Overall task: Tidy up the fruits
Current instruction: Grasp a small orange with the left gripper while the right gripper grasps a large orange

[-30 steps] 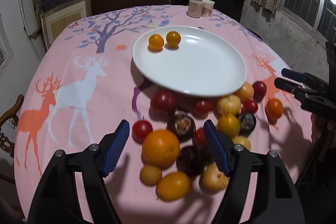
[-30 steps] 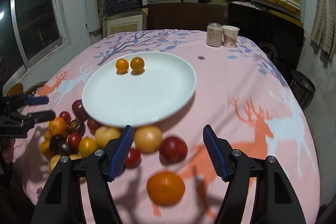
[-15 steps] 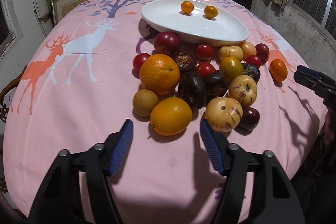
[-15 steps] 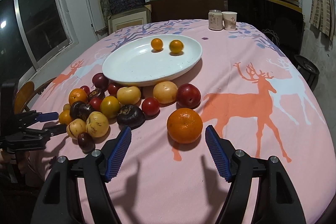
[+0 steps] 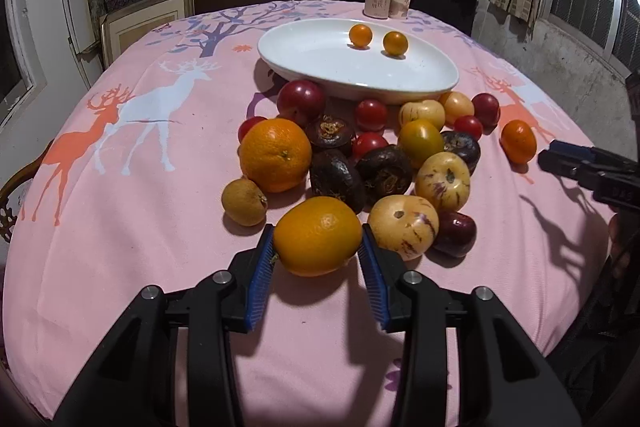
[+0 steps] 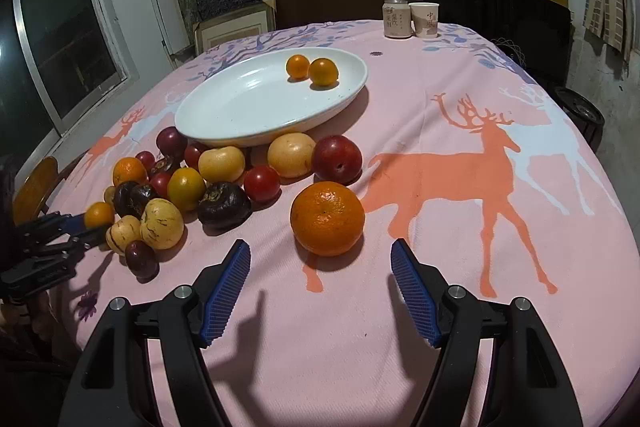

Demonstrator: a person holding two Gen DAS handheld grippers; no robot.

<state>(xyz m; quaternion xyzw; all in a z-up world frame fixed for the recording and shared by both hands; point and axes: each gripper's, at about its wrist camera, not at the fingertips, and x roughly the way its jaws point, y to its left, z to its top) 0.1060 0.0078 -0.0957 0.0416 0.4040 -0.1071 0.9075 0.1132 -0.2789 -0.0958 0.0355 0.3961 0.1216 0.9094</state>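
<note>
A white oval plate holds two small oranges on the pink deer tablecloth. A pile of mixed fruit lies in front of it. My left gripper is shut on a yellow-orange citrus at the pile's near edge, on the cloth. Its blue pads touch both sides. A big orange sits just behind. My right gripper is open and empty, with a lone orange just ahead of its fingertips. The plate lies beyond.
A can and a paper cup stand at the table's far edge. Dark, red and speckled yellow fruits crowd right of the held citrus. A wooden chair back is at the left. Shelves line the back wall.
My left gripper has moved forward and closed on the yellow-orange citrus. My right gripper has come lower and nearer to the lone orange, still open.
</note>
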